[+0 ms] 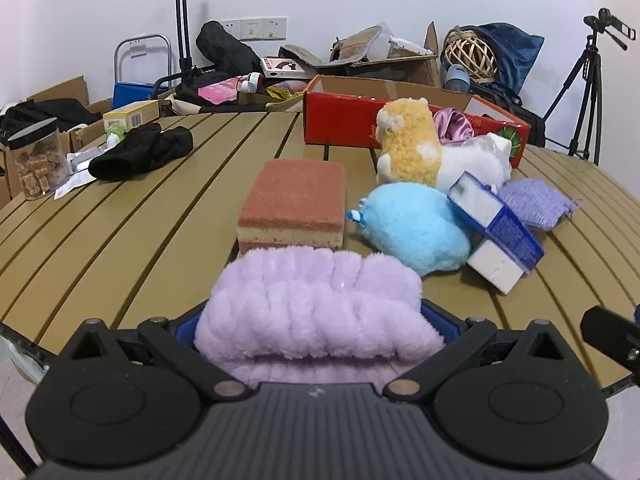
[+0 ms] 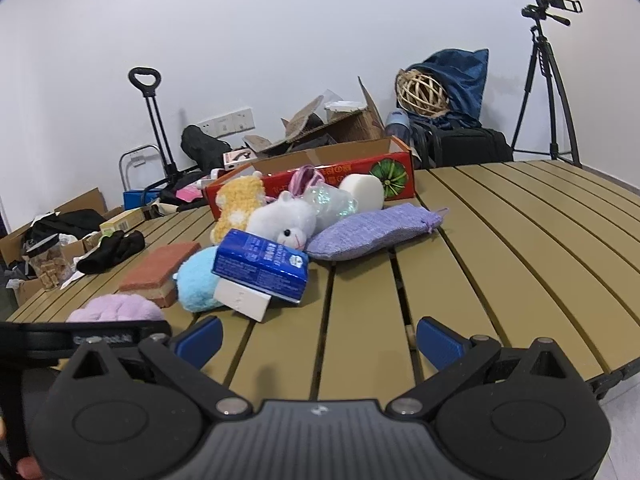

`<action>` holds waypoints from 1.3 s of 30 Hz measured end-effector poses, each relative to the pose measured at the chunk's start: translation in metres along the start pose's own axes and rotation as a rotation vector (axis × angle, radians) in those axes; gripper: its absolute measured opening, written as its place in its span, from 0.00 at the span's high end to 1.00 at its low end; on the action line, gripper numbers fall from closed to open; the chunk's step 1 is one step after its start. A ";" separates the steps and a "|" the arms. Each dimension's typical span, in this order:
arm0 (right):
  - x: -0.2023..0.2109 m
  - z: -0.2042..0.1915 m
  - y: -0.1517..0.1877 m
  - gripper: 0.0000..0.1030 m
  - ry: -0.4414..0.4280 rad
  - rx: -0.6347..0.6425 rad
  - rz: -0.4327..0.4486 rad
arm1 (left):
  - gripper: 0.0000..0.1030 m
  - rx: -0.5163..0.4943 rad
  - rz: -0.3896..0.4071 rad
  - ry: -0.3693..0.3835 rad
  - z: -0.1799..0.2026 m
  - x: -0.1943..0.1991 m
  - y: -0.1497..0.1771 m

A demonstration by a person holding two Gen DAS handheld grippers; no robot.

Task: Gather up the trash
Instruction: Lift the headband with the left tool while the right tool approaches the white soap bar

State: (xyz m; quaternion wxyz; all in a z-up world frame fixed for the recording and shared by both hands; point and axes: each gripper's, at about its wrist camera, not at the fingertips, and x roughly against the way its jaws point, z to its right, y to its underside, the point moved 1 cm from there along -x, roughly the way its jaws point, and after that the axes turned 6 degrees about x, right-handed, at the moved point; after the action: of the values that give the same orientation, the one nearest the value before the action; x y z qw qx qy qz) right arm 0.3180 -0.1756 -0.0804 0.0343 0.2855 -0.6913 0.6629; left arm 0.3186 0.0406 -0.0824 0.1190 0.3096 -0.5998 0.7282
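Fluffy lilac cloth [image 1: 316, 312] is filling the near middle of the left wrist view, bunched between the blue pads [image 1: 434, 314] of the left gripper [image 1: 316, 328], which is clamping it from both sides just above the slatted tan table [image 1: 132, 240]. Beyond the cloth, a sponge block [image 1: 296, 204] with a reddish top and a yellow base is lying flat on the slats. To its right a light blue plush [image 1: 416, 228] is resting against a blue and white carton [image 1: 496, 228], which is leaning tilted over a white block. Farther back, a yellow and white plush toy [image 1: 412, 144] is lying beside a white plush [image 1: 476, 160], and a knitted purple pouch [image 1: 536, 204] is lying to the right of the carton. A red cardboard box [image 1: 340, 124] is sitting open at the far side of the table, with a shiny pink item showing above its near wall. At far left, a black cloth [image 1: 140, 152] is lying crumpled near a clear jar [image 1: 38, 160] of brown cubes.

In the right wrist view, the right gripper [image 2: 318, 340] is hovering over bare slats at the near edge of the table, its blue fingers [image 2: 200, 340] spread wide with nothing between them. The pile of toys, the carton [image 2: 262, 266] and the pouch [image 2: 376, 232] are sitting well ahead of it, toward the left. A tripod [image 2: 548, 80] with a camera is standing by the wall at far right.
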 end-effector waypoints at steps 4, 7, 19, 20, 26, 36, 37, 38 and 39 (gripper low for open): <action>0.000 -0.005 0.001 0.00 -0.005 0.027 0.013 | 0.00 -0.009 0.013 -0.003 0.000 -0.001 0.002; 0.001 -0.006 0.002 0.00 -0.008 0.032 0.028 | 0.01 -0.006 0.021 0.005 -0.001 0.000 0.003; -0.003 -0.014 0.001 0.00 -0.040 0.031 0.044 | 0.22 -0.005 0.076 0.043 -0.006 0.011 0.000; -0.004 -0.014 0.001 0.00 -0.041 0.028 0.041 | 0.24 -0.004 0.081 0.046 -0.007 0.013 0.000; -0.014 -0.019 0.000 0.00 -0.049 0.002 0.023 | 0.29 -0.002 0.108 0.053 -0.012 0.019 -0.004; -0.035 -0.032 -0.009 0.01 -0.056 -0.032 0.022 | 0.30 0.024 0.163 0.056 -0.027 0.032 -0.010; -0.038 -0.034 -0.010 0.01 -0.061 -0.037 0.022 | 0.30 0.026 0.169 0.056 -0.028 0.034 -0.010; -0.040 -0.036 -0.011 0.02 -0.068 -0.043 0.021 | 0.30 0.027 0.175 0.056 -0.029 0.035 -0.011; -0.043 -0.037 -0.012 0.06 -0.073 -0.048 0.019 | 0.30 0.027 0.180 0.056 -0.030 0.037 -0.011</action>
State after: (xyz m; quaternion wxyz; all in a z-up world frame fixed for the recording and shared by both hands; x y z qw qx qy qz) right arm 0.3465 -0.1256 -0.0836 0.0096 0.3019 -0.7105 0.6355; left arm 0.2866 0.0649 -0.0543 0.0655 0.2355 -0.6116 0.7524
